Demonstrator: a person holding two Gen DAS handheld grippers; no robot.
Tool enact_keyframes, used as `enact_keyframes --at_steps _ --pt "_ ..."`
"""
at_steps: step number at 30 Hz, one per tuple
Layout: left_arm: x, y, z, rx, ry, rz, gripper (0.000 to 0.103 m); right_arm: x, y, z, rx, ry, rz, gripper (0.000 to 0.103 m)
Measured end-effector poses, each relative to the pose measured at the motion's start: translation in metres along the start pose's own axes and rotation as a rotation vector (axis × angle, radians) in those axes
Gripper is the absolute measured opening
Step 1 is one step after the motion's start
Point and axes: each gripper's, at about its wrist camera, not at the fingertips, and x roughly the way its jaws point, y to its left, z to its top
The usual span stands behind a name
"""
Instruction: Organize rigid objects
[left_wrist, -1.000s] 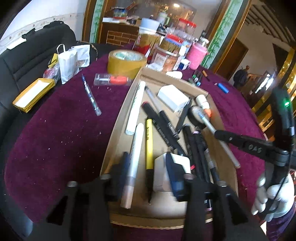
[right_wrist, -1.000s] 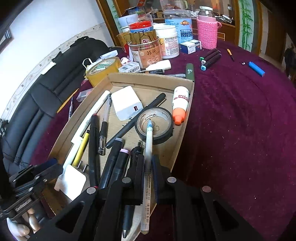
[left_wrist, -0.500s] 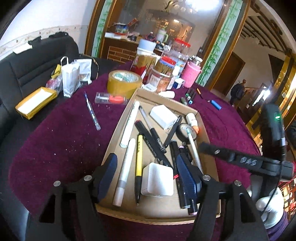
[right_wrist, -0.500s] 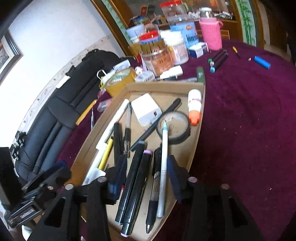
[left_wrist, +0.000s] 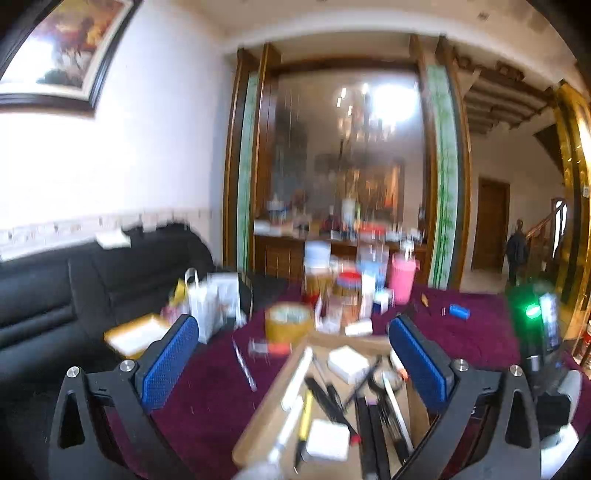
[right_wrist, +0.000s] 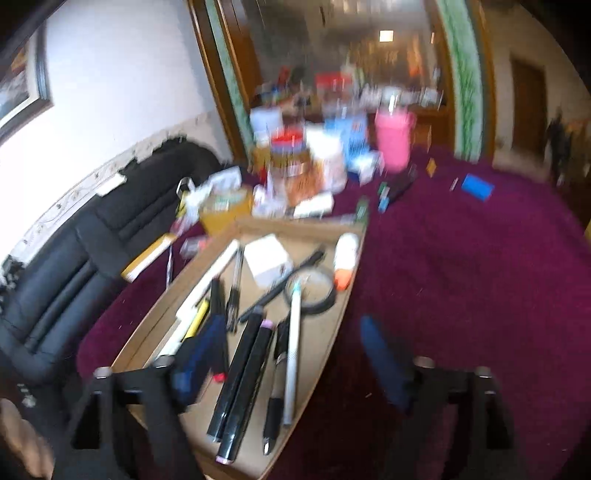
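A cardboard tray (right_wrist: 325, 354) on the purple tablecloth holds several pens and markers, a white box (right_wrist: 267, 258), a black tape ring (right_wrist: 312, 291) and a white tube with an orange cap (right_wrist: 343, 258). The white pen (right_wrist: 292, 350) lies in the tray over the tape ring. My right gripper (right_wrist: 291, 362) is open and empty above the tray's near end. My left gripper (left_wrist: 295, 362) is open wide and empty, raised above the tray (left_wrist: 258, 424) and tilted up toward the room. Both views are blurred.
Jars, a pink bottle (right_wrist: 393, 140) and a roll of yellow tape (right_wrist: 225, 210) crowd the table's far side. A blue lighter (right_wrist: 476, 186) and markers (right_wrist: 397, 190) lie on the cloth. A black sofa (left_wrist: 74, 288) stands at the left.
The right gripper let go of the white pen, which now lies in the tray, and opened wide. Both grippers have lifted and drawn back; the left one tilted upward.
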Motion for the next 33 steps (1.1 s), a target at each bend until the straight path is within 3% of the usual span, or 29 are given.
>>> enact_keyframes --at_steps 3,9,20,33 --pt "0.02 -0.011 -0.007 0.042 0.127 -0.026 0.103 -0.023 0.012 -0.005 -0.068 -0.107 -0.079 0.095" --pt "0.032 -0.01 -0.018 -0.031 0.207 -0.03 0.103 -0.037 0.026 -0.012 -0.197 -0.17 -0.207 0.102" --pt "0.04 -0.014 -0.04 -0.034 0.342 -0.011 0.103 -0.035 0.015 -0.022 -0.19 -0.134 -0.25 0.102" --pt "0.047 -0.01 -0.049 -0.057 0.412 -0.023 0.103 -0.031 0.017 -0.029 -0.208 -0.108 -0.266 0.102"
